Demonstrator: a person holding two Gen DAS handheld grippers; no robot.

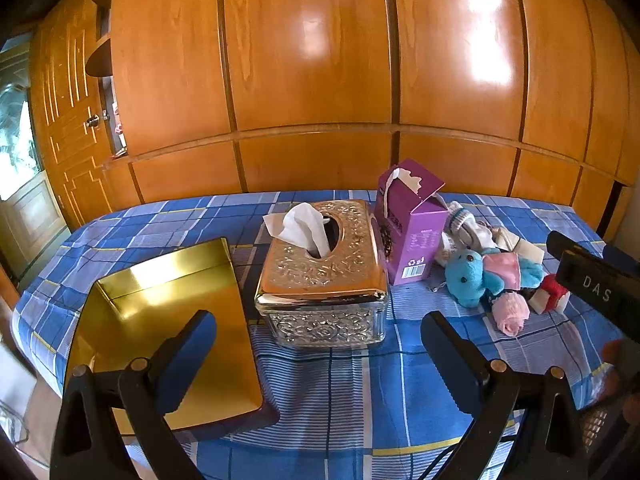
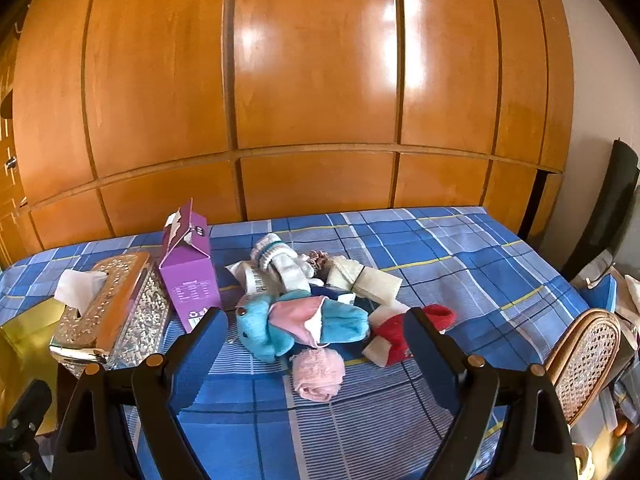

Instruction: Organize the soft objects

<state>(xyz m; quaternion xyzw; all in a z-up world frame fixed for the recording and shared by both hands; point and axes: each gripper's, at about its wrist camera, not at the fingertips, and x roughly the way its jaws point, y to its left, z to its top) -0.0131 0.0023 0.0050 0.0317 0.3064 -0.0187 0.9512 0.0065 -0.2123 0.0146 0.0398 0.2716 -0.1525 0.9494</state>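
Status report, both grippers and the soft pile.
Left gripper open, empty. Right gripper open, before blue plush. Gold tray empty; tissue box between.

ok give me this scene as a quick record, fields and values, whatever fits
surface: blue plaid cloth
soft pile: blue plush, pink roll, red sock, white sock, bunched together right of the boxes
boxes: tissue box with tissue sticking out; purple carton, torn open, behind it
tray: gold tray, left of tissue box, nothing in it
left gripper: open, holding nothing
right gripper: open, near the pile
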